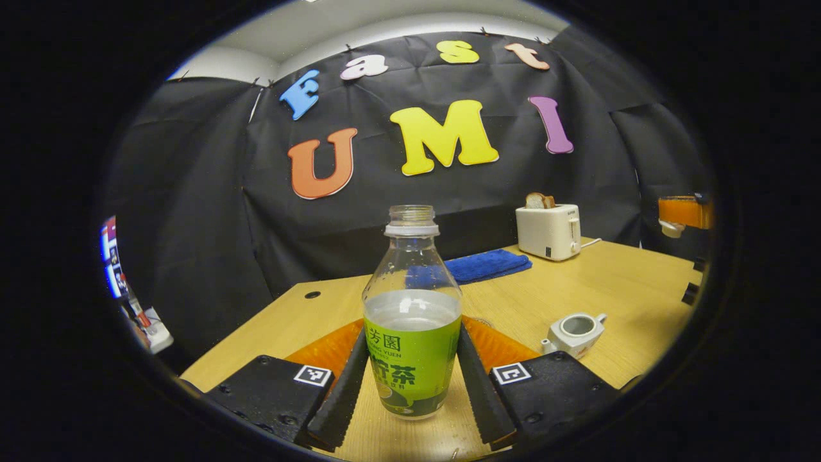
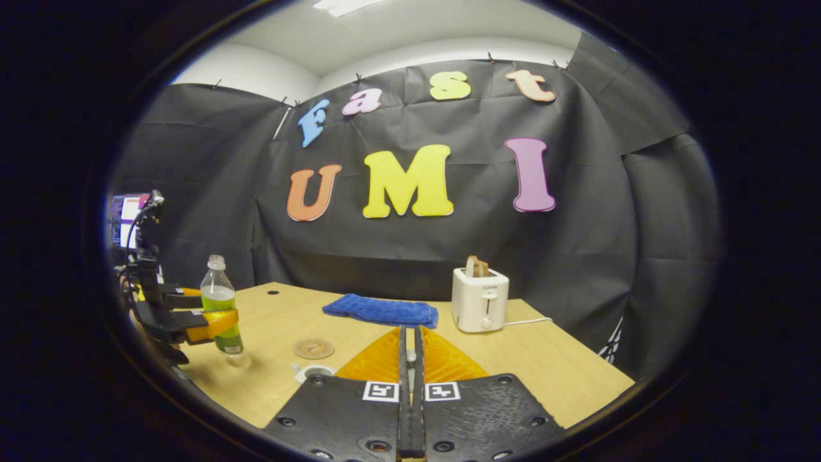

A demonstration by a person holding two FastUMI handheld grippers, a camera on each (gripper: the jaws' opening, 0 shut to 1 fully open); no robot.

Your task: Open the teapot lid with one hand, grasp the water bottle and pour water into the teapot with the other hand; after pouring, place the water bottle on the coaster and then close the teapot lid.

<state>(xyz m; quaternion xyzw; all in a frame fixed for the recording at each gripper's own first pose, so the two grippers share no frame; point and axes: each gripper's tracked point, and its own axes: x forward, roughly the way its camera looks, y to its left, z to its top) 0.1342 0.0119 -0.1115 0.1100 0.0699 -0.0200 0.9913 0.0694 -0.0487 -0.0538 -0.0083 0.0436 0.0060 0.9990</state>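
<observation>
In the left gripper view, the left gripper (image 1: pixel 410 378) has its two fingers (image 1: pixel 346 378) pressed against the opposite sides of the water bottle (image 1: pixel 412 321), clamping it across the labelled lower half. The bottle stands upright, its long axis vertical and its uncapped mouth pointing straight up; water fills it to just above the label. Whether its base touches the table (image 1: pixel 616 282) or hangs just above it cannot be told.

To the right of the bottle, the teapot (image 1: pixel 575 332) sits on the table with its lid off and its opening facing up. Behind it lie a blue cloth (image 1: pixel 487 264) and a toaster (image 1: pixel 549 231) with bread in its slot.

In the right gripper view, the right gripper (image 2: pixel 410 359) has its jaws drawn together with barely a slit between them; whether anything is pinched there cannot be told. The coaster (image 2: pixel 313 348) lies flat on the table, between the bottle at far left and the gripper, near the teapot's rim.
</observation>
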